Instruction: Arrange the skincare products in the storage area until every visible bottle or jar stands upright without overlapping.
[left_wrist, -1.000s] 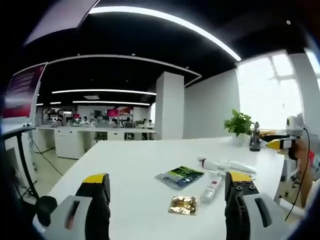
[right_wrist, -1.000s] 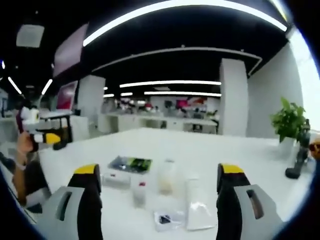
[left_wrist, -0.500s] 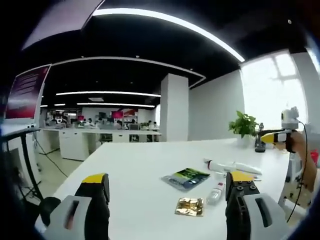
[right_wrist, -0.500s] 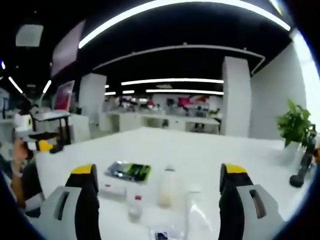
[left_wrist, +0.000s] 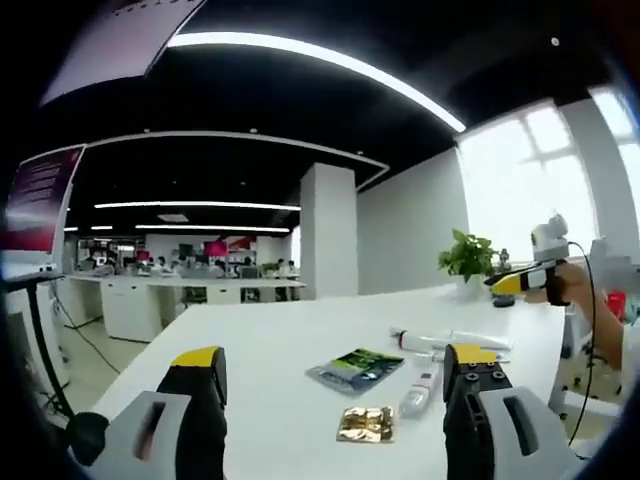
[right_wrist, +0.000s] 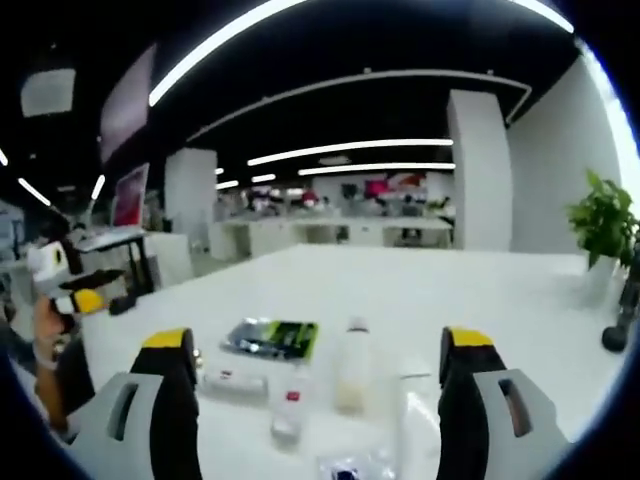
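On the white table (left_wrist: 260, 340) lie a green-black sachet (left_wrist: 355, 367), a gold sachet (left_wrist: 365, 424), a small red-capped tube (left_wrist: 418, 392) and a long white tube (left_wrist: 450, 342). My left gripper (left_wrist: 333, 360) is open above the table's near edge, short of them, with nothing in it. From the right gripper view, a small pale bottle (right_wrist: 352, 365) stands upright beside the green sachet (right_wrist: 272, 338). A white tube (right_wrist: 235, 382) and the red-capped tube (right_wrist: 287, 415) lie flat. My right gripper (right_wrist: 317, 345) is open and holds nothing. Each gripper appears in the other's view, held in a hand (left_wrist: 565, 290).
A potted plant (left_wrist: 465, 258) stands at the table's far end, with a dark stand (right_wrist: 625, 310) near it. A clear packet (right_wrist: 350, 465) lies close to my right jaws. Office desks with people fill the far background.
Both views have shifted a little with the hands. The products lie where they were, and both grippers remain open.
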